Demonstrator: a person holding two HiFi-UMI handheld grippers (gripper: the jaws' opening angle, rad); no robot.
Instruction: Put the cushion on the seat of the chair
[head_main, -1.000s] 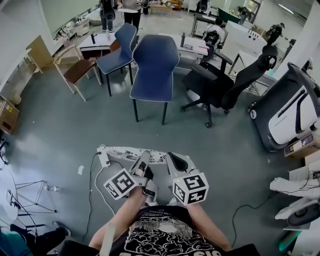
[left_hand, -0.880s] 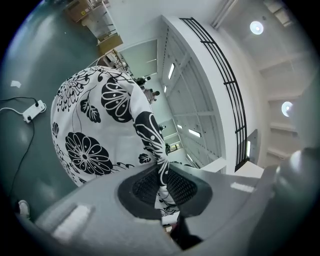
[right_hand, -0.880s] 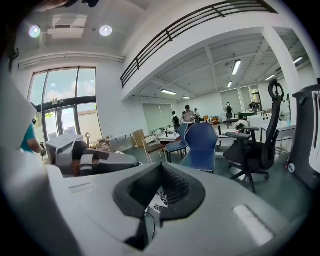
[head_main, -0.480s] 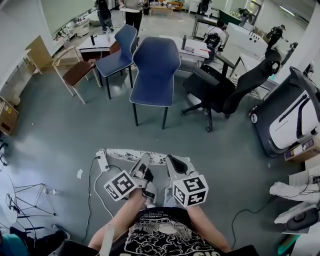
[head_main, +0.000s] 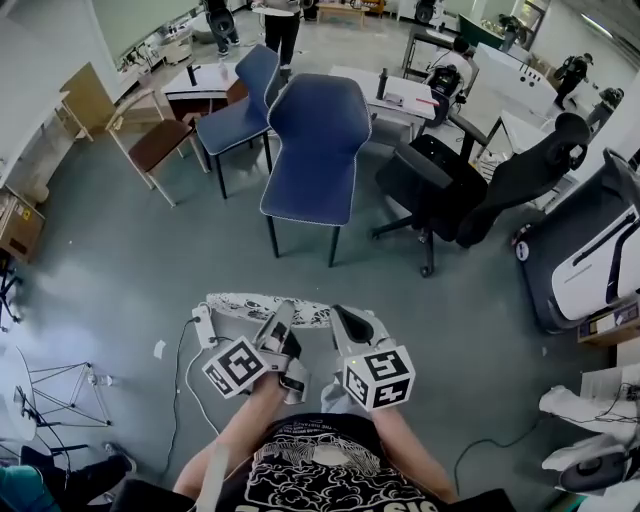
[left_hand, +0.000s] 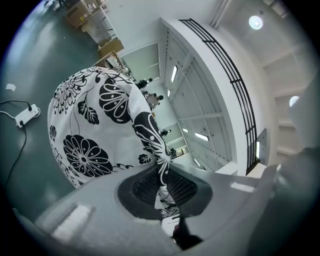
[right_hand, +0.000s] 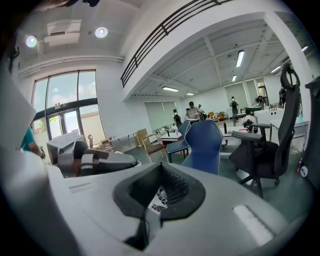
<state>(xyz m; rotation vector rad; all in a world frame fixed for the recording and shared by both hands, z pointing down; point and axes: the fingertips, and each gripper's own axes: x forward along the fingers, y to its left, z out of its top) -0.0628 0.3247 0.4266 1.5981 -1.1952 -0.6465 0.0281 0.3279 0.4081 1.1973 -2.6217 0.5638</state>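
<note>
Left gripper (head_main: 281, 326): jaws clamped on an edge fold of the floral cushion (head_main: 262, 308). Right gripper (head_main: 346, 327): jaws pinched on the cushion's other edge; a sliver of the print shows between the pads. Cushion hangs between both grippers, above the floor (head_main: 120, 260), close to the person. Blue chair (head_main: 310, 150) stands well ahead, seat bare.

**Open lab hall**

A large shared workspace is shown: desks (head_main: 205, 85) at 11 o'clock, a blue chair (head_main: 315, 150) at 12, an office chair (head_main: 440, 178) at 2, boxes (head_main: 18, 225) at 9. A high ceiling with a railed gallery (right_hand: 165, 27) is seen.
</note>
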